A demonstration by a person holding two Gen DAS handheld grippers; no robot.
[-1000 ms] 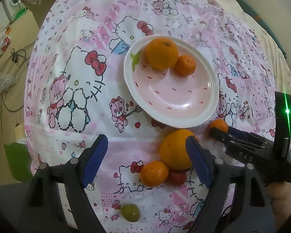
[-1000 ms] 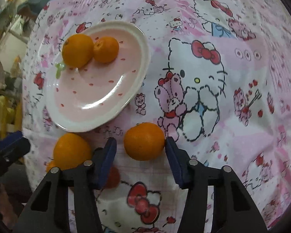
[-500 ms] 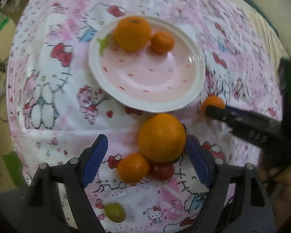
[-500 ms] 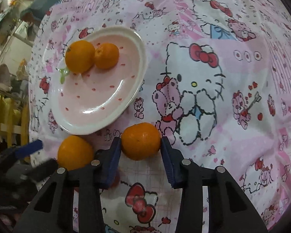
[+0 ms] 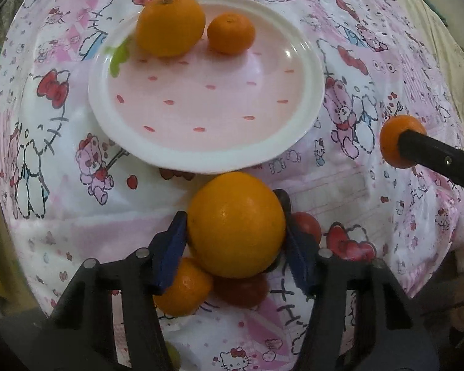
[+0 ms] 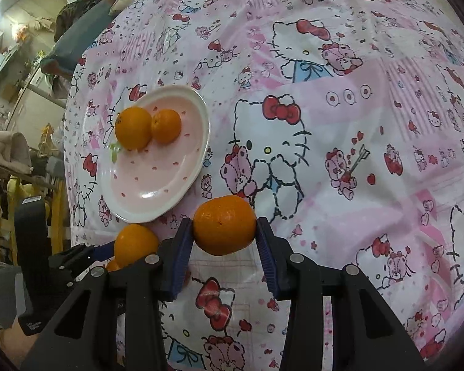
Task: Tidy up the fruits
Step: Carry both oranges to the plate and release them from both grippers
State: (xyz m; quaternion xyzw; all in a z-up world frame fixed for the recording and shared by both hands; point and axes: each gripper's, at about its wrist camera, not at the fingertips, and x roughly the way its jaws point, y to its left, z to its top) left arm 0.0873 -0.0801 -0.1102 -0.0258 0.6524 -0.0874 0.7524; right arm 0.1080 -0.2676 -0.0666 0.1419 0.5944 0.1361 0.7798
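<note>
Left gripper (image 5: 235, 241) clenches the large orange (image 5: 236, 224) just short of the plate (image 5: 306, 117) straight ahead, nearer than the right gripper (image 6: 224, 247), clamping a tangerine (image 6: 224, 224).

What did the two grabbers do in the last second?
The left gripper moved in and closed on the big orange. The right gripper closed on the small orange. The plate kept its two oranges, and the loose fruit stayed on the cloth.
</note>
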